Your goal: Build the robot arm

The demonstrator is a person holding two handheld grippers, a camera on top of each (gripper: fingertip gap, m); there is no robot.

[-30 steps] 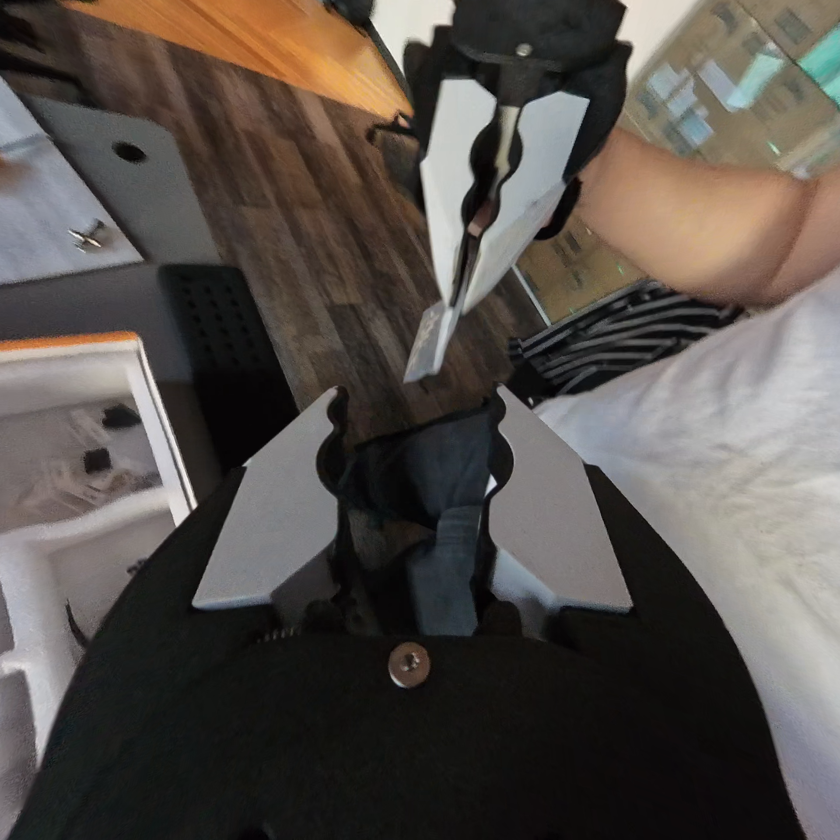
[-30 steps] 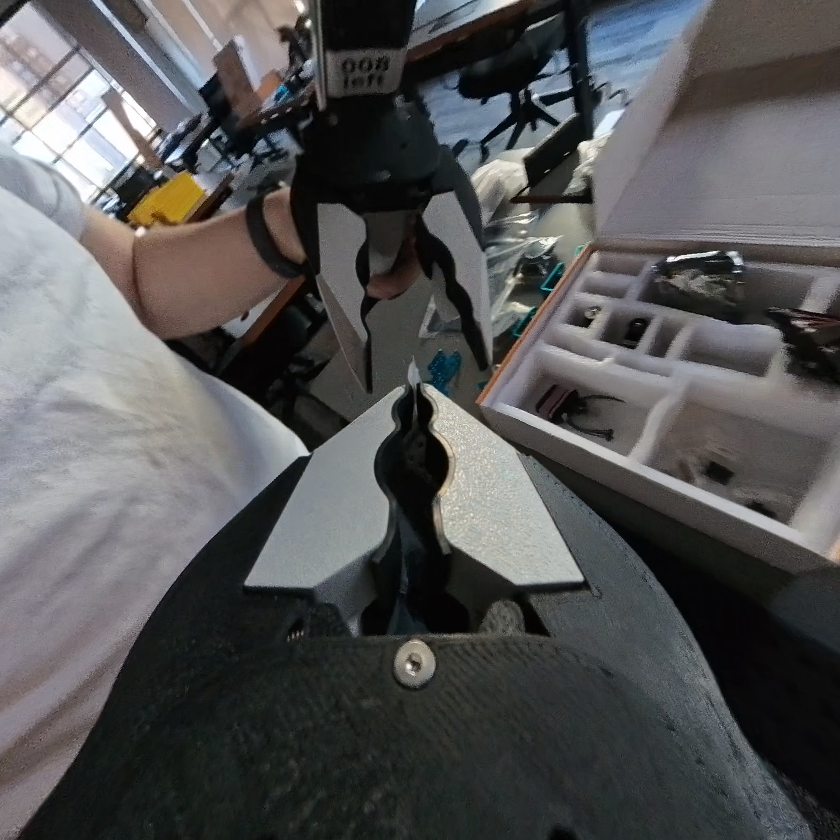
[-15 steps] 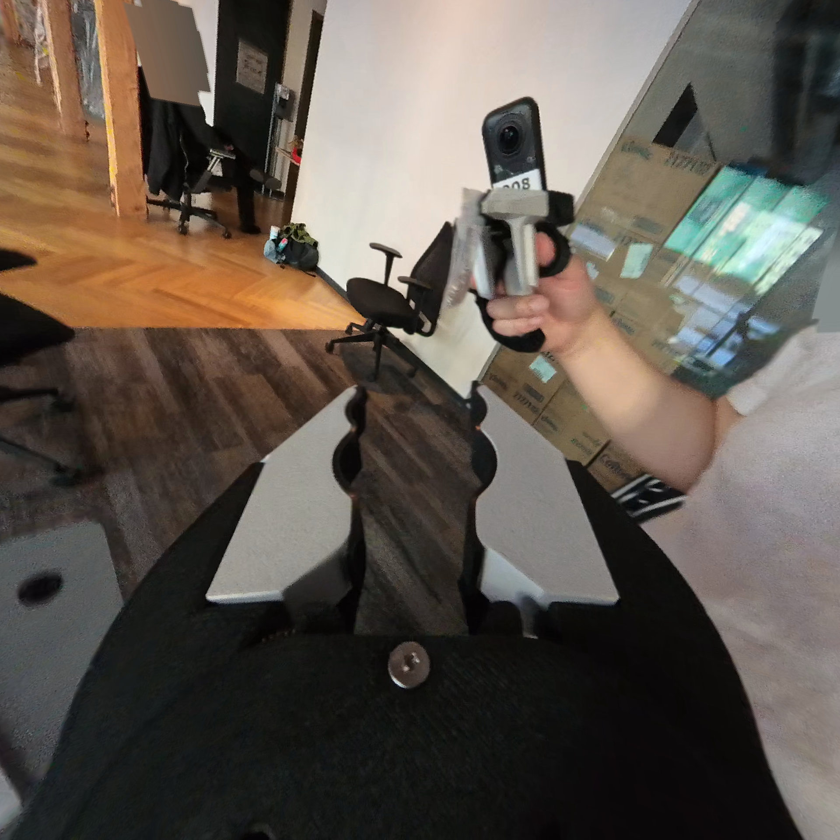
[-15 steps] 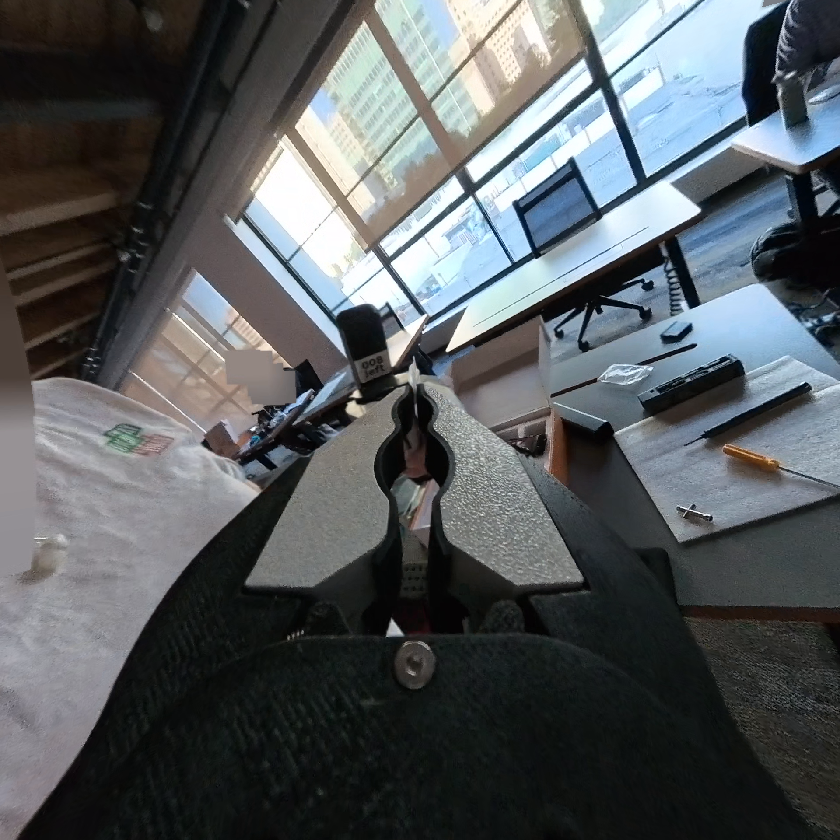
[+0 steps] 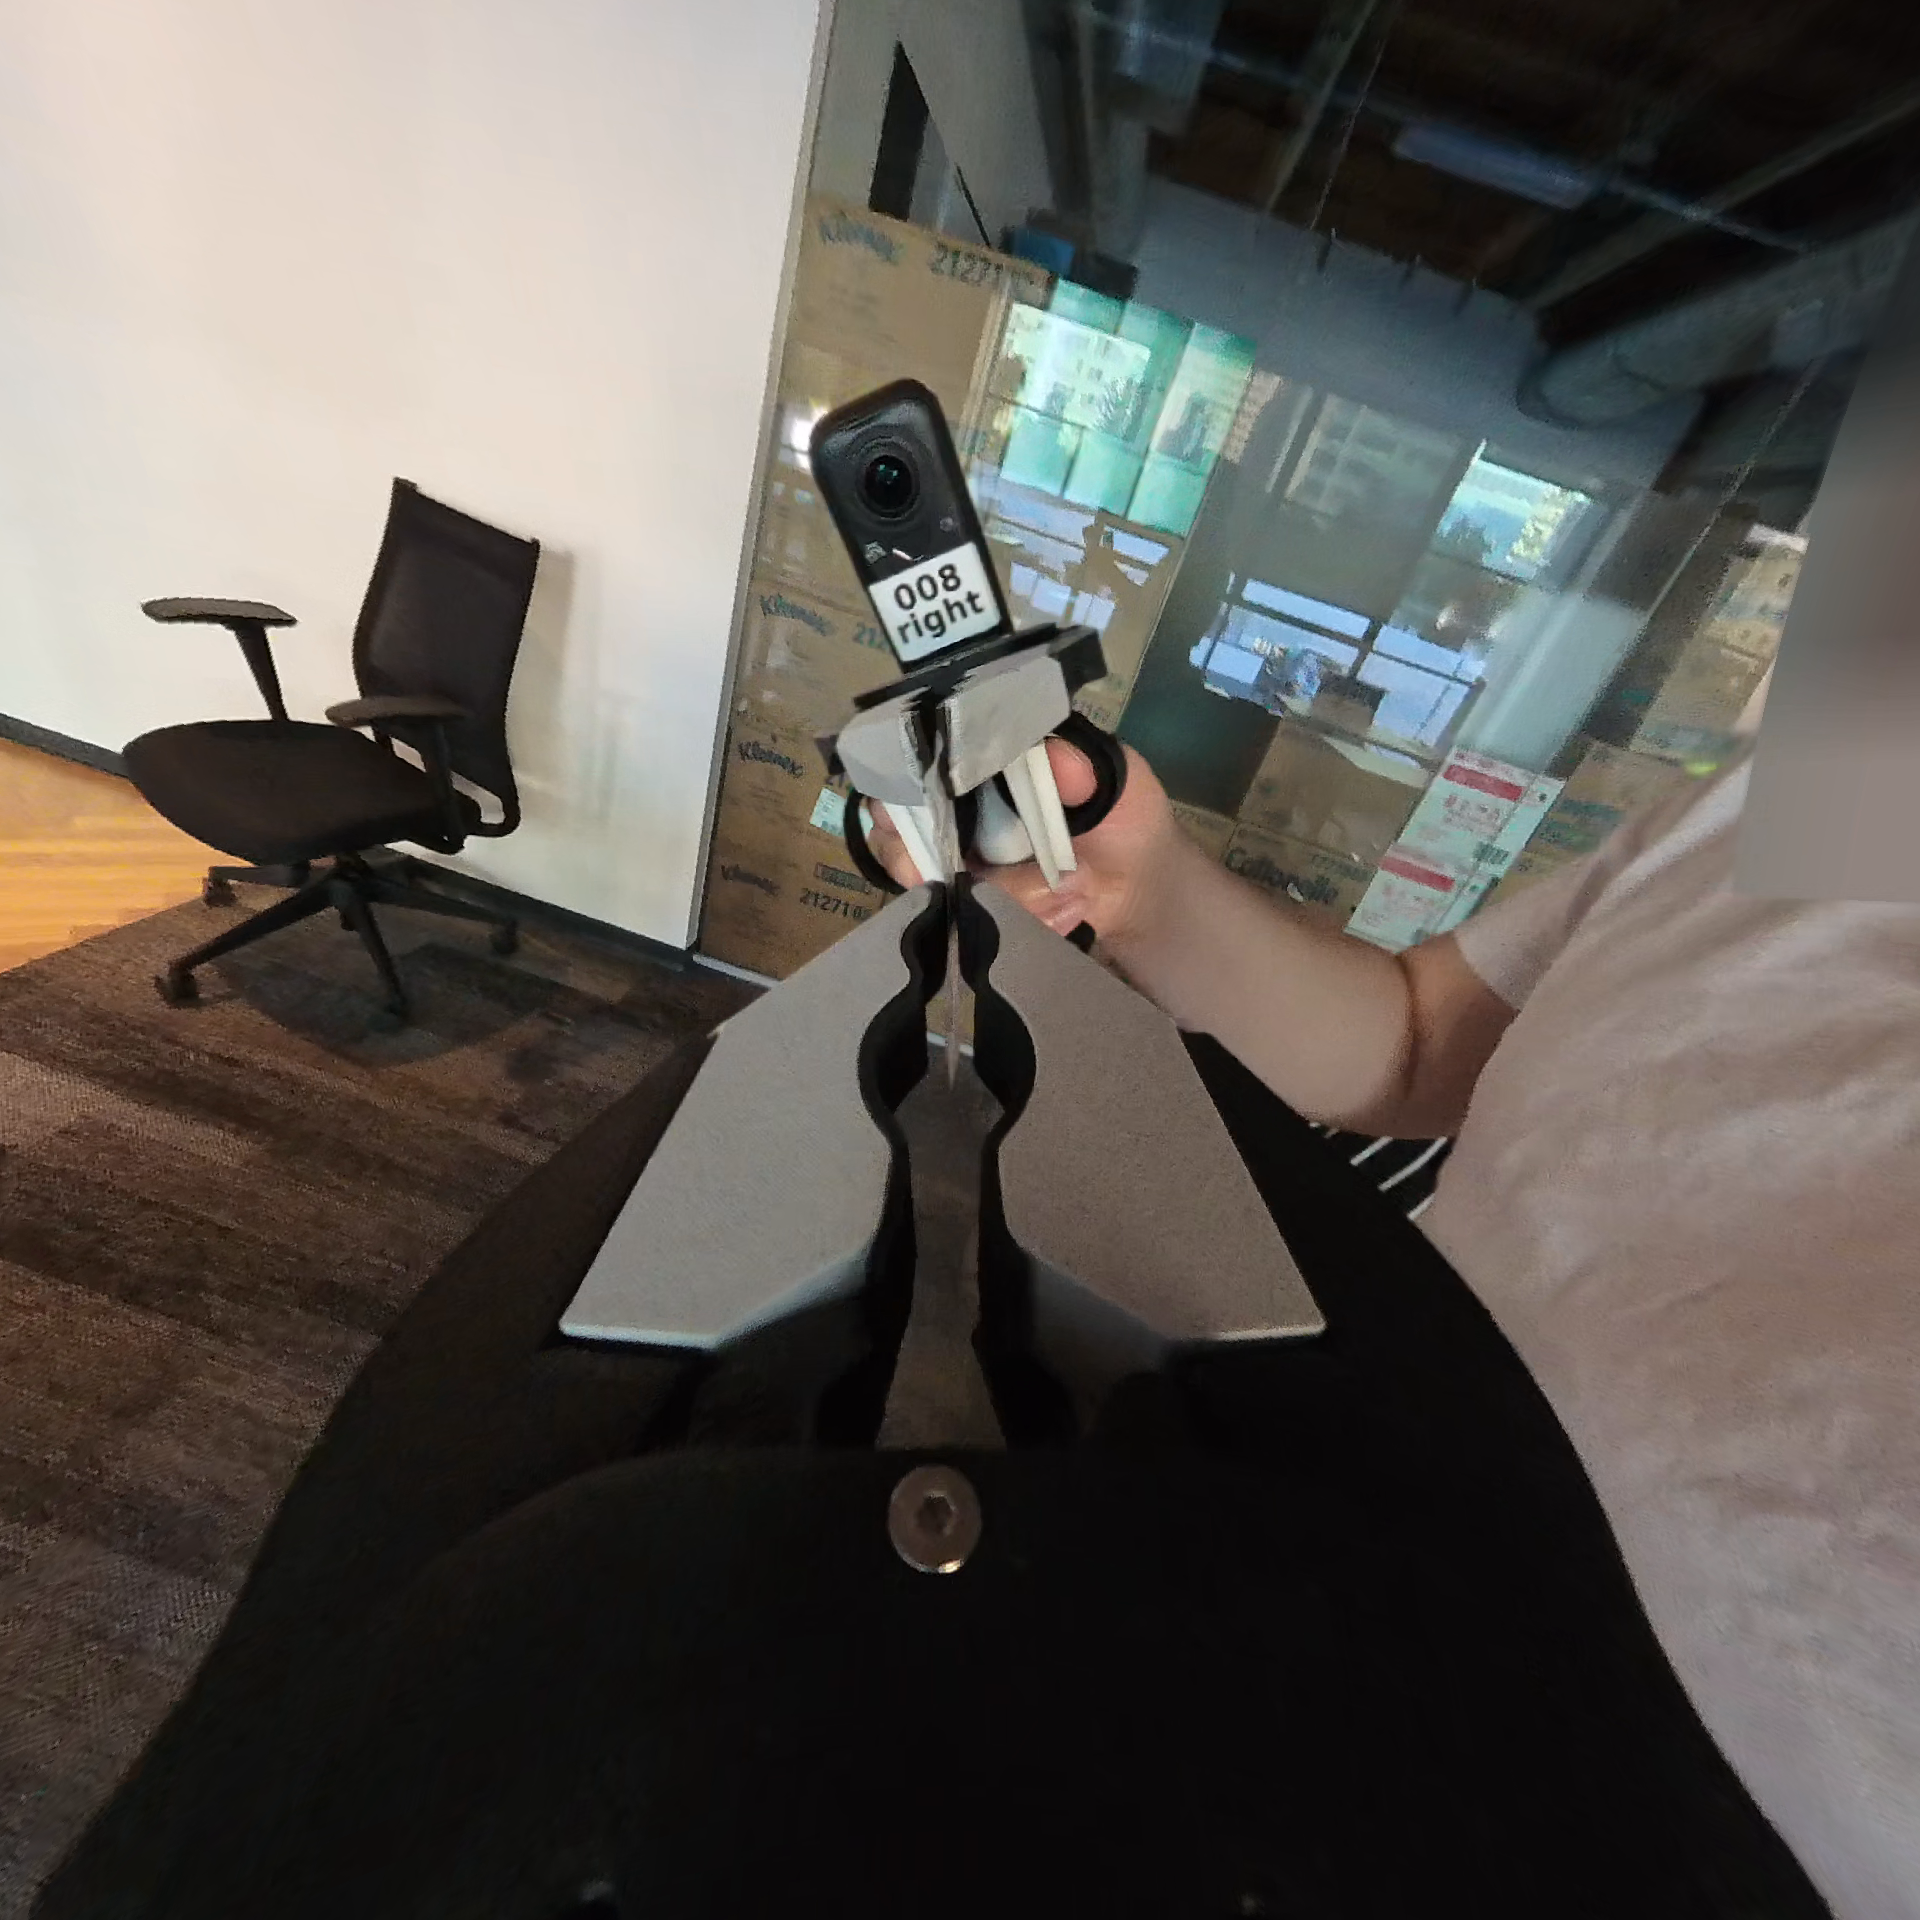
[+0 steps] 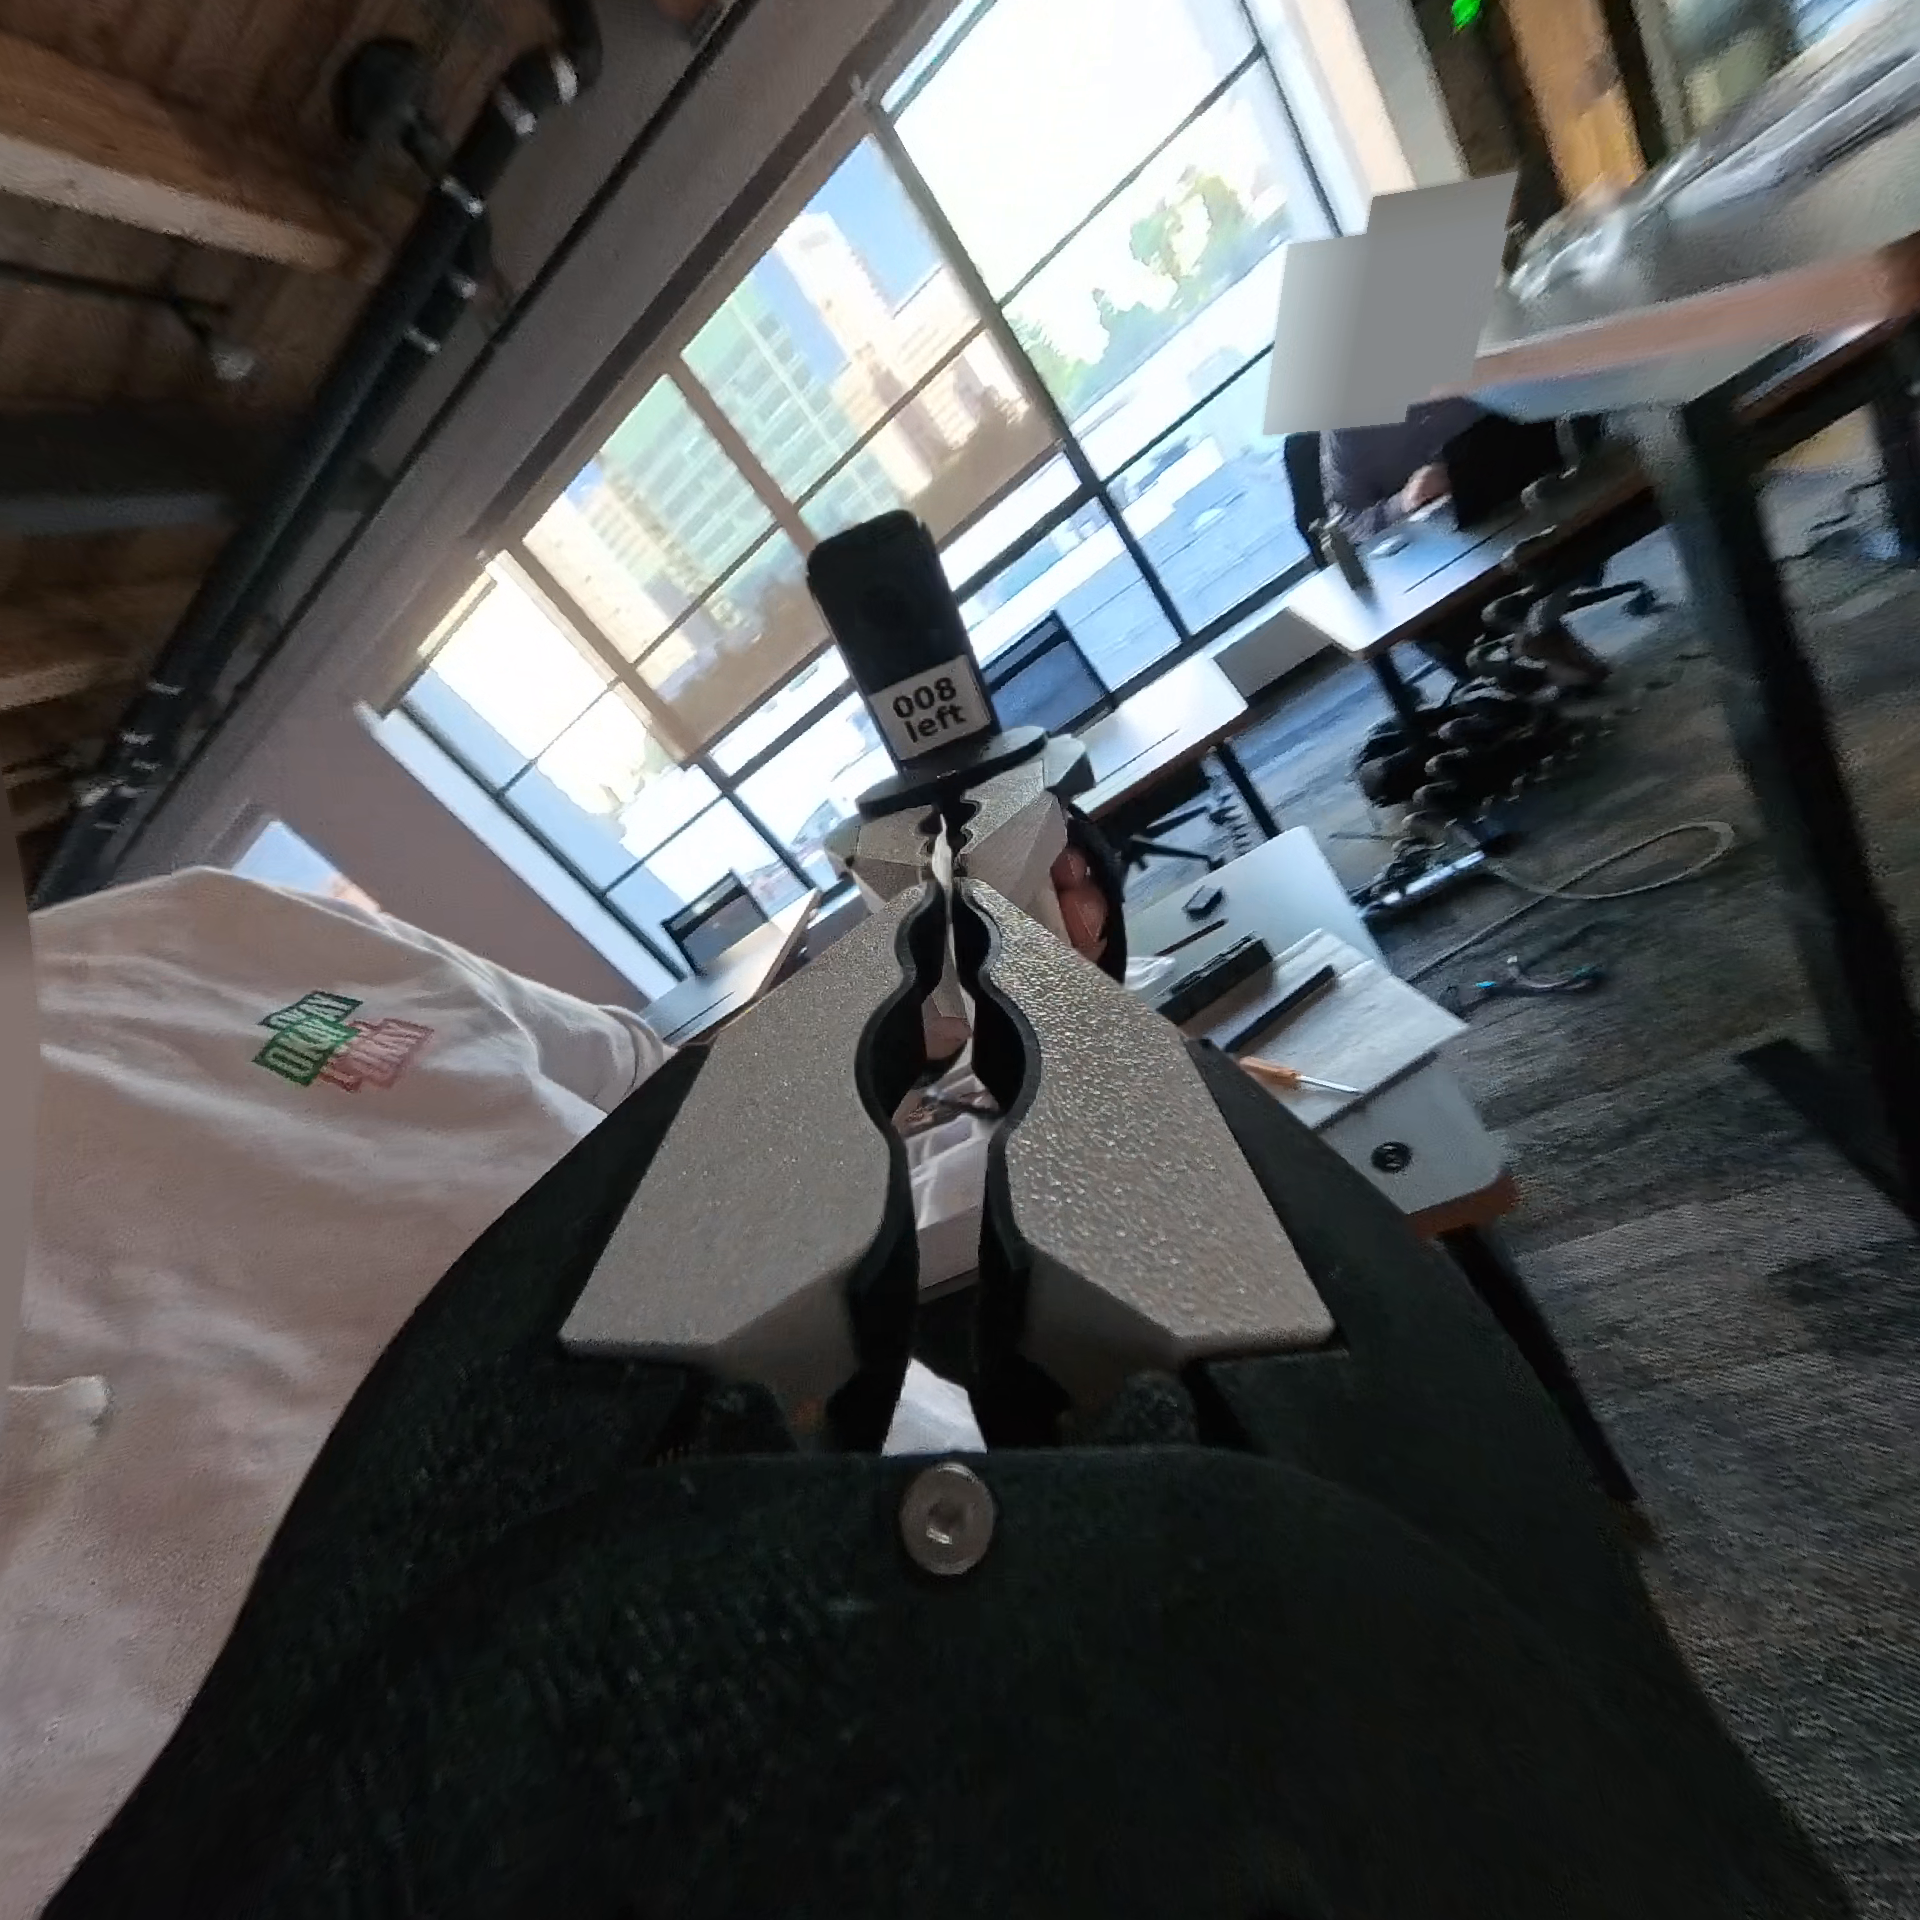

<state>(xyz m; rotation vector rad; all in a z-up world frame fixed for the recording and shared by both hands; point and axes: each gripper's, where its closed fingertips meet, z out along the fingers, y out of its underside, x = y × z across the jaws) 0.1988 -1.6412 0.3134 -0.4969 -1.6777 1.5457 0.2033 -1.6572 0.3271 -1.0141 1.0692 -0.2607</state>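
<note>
My two grippers meet tip to tip in mid-air, in front of the holder's white shirt (image 5: 1662,1299). My right gripper (image 6: 948,896) is shut on a thin pale strip (image 6: 942,868), which I see edge-on. In the left wrist view the right gripper (image 5: 943,875) points back at me with a hand around its handles. The strip (image 5: 952,997) runs from its tips in between the fingers of my left gripper (image 5: 951,912). The left jaws stand narrowly closed against the strip. In the right wrist view the left gripper (image 6: 943,844) faces me, shut too.
A black office chair (image 5: 312,769) stands by the white wall, with stacked cardboard boxes (image 5: 810,748) behind glass. On the right, a table holds a white mat (image 6: 1351,1029), an orange-handled screwdriver (image 6: 1283,1072) and a black bar (image 6: 1216,971). A person (image 6: 1434,468) sits at a far desk. Cables (image 6: 1507,883) lie on the floor. Only a small space, under 4 cm, lies between the two pairs of fingers.
Both grippers have swung up from the foam-lined box to level. The left gripper, open half a second ago, has closed around the strip that the right gripper brought to it.
</note>
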